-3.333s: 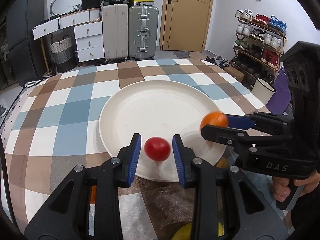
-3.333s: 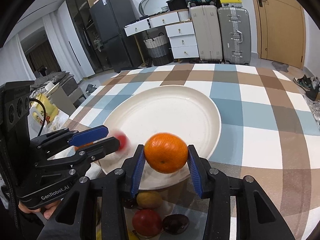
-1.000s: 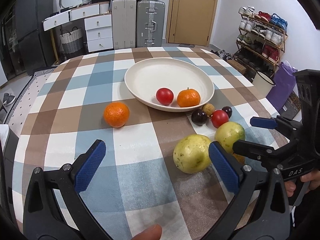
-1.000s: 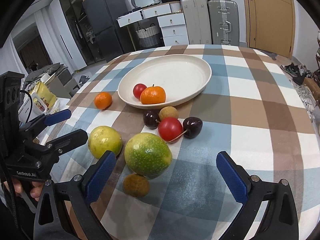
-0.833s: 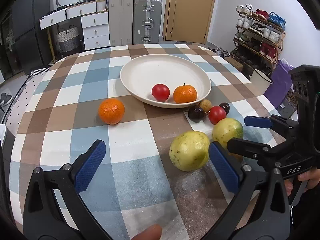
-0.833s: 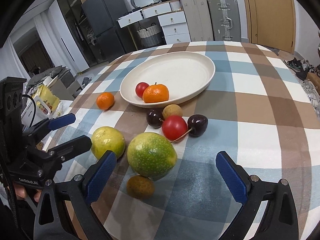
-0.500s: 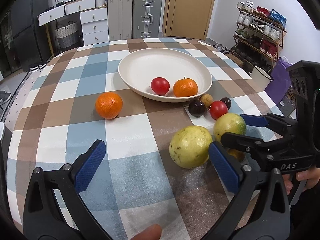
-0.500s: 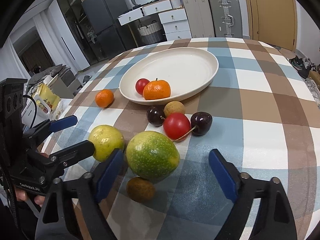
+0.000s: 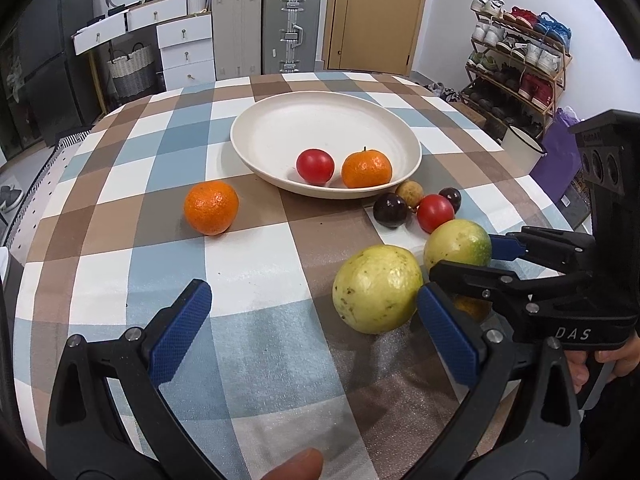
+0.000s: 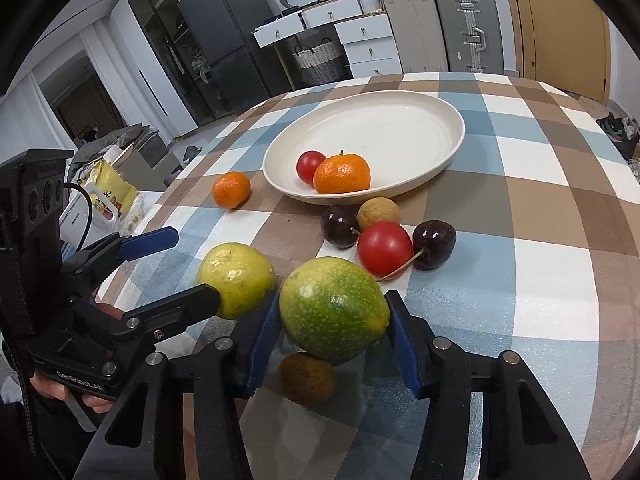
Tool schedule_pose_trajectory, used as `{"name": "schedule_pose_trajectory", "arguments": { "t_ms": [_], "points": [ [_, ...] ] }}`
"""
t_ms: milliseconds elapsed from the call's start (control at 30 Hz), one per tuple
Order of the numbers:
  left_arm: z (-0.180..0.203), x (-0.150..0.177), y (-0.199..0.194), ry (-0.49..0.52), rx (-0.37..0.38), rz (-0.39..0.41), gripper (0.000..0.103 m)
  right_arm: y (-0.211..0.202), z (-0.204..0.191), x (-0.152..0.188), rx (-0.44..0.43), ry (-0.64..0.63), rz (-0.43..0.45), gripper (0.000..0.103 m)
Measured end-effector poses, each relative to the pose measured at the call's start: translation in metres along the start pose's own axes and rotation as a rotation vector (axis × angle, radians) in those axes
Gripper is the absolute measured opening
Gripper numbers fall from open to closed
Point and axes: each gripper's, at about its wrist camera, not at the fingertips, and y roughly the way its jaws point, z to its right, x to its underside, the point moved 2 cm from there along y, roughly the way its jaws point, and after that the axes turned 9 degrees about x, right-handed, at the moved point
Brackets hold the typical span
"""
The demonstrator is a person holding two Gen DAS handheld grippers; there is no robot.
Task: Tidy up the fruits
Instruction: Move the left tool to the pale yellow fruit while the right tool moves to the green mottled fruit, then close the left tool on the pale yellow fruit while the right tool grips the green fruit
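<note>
A cream plate (image 9: 276, 128) holds a red tomato (image 9: 315, 166) and an orange mandarin (image 9: 367, 169). My right gripper (image 10: 334, 330) is shut on a green round fruit (image 10: 333, 308), which also shows in the left wrist view (image 9: 457, 244). My left gripper (image 9: 316, 330) is open wide and empty, with a yellow-green fruit (image 9: 377, 289) just inside its right finger. A loose mandarin (image 9: 211, 207) lies left of the plate. Two dark cherries (image 10: 340, 226), a red tomato (image 10: 384, 247) and a tan longan (image 10: 378, 212) lie in front of the plate.
A small brown fruit (image 10: 307, 376) lies under the right gripper. The checked tablecloth (image 9: 120, 264) covers a round table. Suitcases (image 9: 292, 28), drawers and a shoe rack (image 9: 520, 64) stand beyond it. A yellow snack bag (image 10: 106, 188) sits off the table's left edge.
My right gripper has moved forward and closed its fingers on the green fruit. My left gripper has edged closer to the yellow-green fruit and stays open.
</note>
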Motion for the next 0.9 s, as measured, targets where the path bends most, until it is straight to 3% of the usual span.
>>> {"name": "schedule_pose_trajectory", "arguments": {
  "t_ms": [733, 900],
  "points": [
    [0.009, 0.003, 0.011, -0.017, 0.039, -0.020, 0.103, -0.012, 0.003, 0.005, -0.025, 0.019, 0.058, 0.053],
    [0.010, 0.003, 0.013, -0.026, 0.089, -0.030, 0.090, -0.017, 0.005, 0.007, -0.021, 0.022, 0.064, 0.053]
  ]
}}
